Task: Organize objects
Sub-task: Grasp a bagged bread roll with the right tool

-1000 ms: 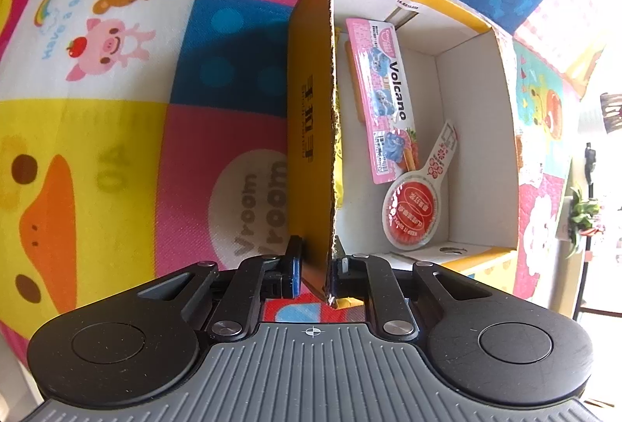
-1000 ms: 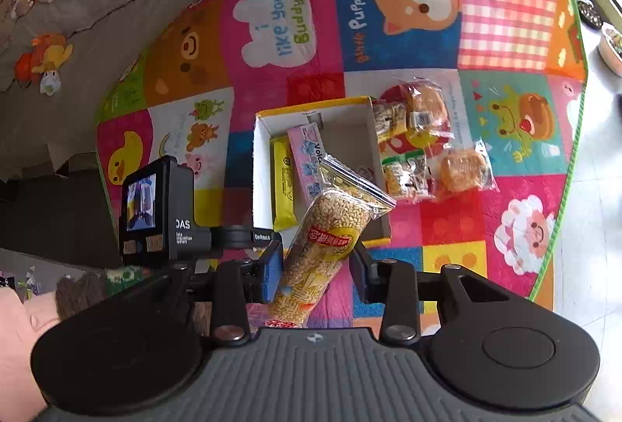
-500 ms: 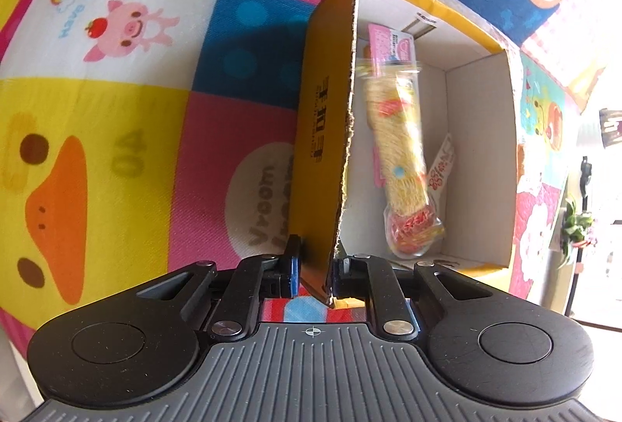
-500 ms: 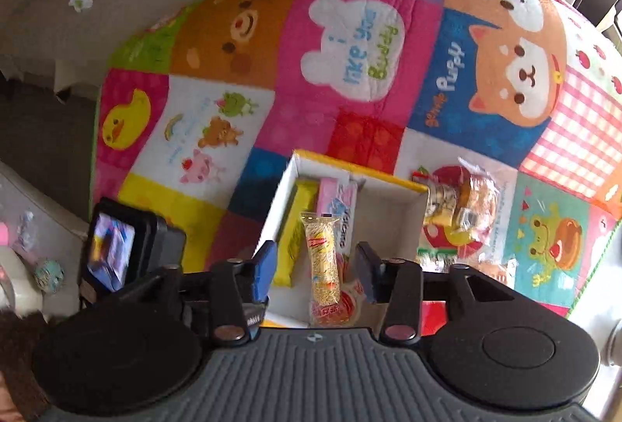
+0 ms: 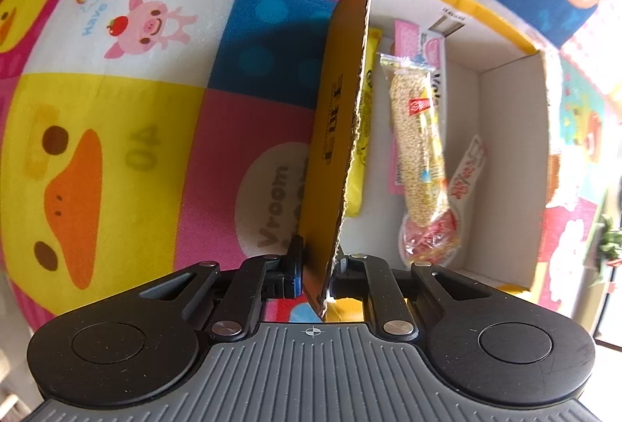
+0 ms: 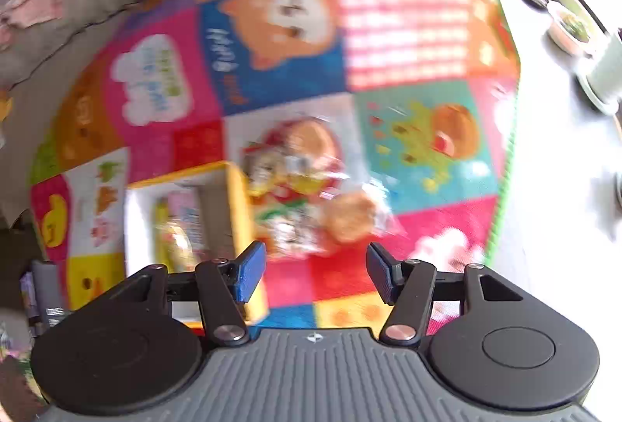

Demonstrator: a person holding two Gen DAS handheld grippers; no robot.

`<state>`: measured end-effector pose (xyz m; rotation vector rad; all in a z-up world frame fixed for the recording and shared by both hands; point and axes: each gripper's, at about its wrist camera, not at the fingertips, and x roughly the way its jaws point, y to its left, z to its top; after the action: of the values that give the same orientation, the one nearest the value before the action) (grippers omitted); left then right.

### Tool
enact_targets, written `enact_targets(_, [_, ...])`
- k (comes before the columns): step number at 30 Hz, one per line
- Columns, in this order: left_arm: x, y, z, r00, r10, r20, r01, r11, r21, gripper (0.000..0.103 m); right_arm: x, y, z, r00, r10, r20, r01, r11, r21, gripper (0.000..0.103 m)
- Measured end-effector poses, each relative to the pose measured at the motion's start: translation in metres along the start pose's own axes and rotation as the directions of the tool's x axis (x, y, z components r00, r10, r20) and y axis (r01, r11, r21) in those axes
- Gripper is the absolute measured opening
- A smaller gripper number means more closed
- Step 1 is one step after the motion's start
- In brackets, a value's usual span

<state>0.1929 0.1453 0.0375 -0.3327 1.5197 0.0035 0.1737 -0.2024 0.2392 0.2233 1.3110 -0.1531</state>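
Observation:
My left gripper (image 5: 317,268) is shut on the near wall of the yellow cardboard box (image 5: 336,134), which lies on the play mat. Inside the box lie a clear bag of puffed-grain snack (image 5: 418,146), a pink Volcano packet (image 5: 412,41), a yellow packet (image 5: 361,150) and a red-and-white spoon-shaped packet (image 5: 466,165). My right gripper (image 6: 315,272) is open and empty above the mat, right of the box (image 6: 237,212). Several wrapped snacks (image 6: 303,185), one a round orange cracker pack (image 6: 350,216), lie on the mat ahead of it. The right wrist view is blurred.
The colourful cartoon play mat (image 5: 116,134) covers the floor. A grey sofa with a pink cloth (image 6: 58,2) stands at the far left. Bowls and a cup (image 6: 598,72) sit on the white floor beyond the mat's right edge.
My right gripper let go of the puffed-grain bag, which now lies in the box. It opened wide and swung right toward the snacks on the mat. The left gripper kept its hold.

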Motion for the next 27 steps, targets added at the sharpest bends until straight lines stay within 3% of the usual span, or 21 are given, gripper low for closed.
enact_targets(3, [0.005,-0.009,0.0,0.999,0.053,0.001,-0.053,0.999,0.0,0.011,0.017,-0.031,-0.006,0.999,-0.038,-0.028,0.039,0.999,0.009,0.058])
enact_targets(7, [0.007,-0.02,-0.004,0.996,0.088,0.011,-0.089,0.995,0.044,0.008,0.046,-0.038,0.0,0.999,-0.005,-0.05,0.002,0.998,-0.057,0.061])
enact_targets(15, [-0.001,-0.023,-0.008,0.988,0.154,-0.023,-0.155,0.987,-0.039,0.008,0.133,-0.004,0.055,0.988,0.128,-0.086,-0.144,0.967,-0.211,0.066])
enact_targets(19, [-0.003,-0.022,-0.01,0.986,0.166,-0.032,-0.168,0.979,-0.119,0.008,0.179,0.02,0.092,0.983,0.149,-0.107,-0.172,0.954,-0.247,0.067])
enact_targets(27, [0.001,-0.032,-0.02,0.982,0.183,-0.04,-0.186,0.977,-0.102,0.008,0.246,0.045,0.128,0.976,0.117,-0.183,-0.161,0.956,-0.243,0.072])
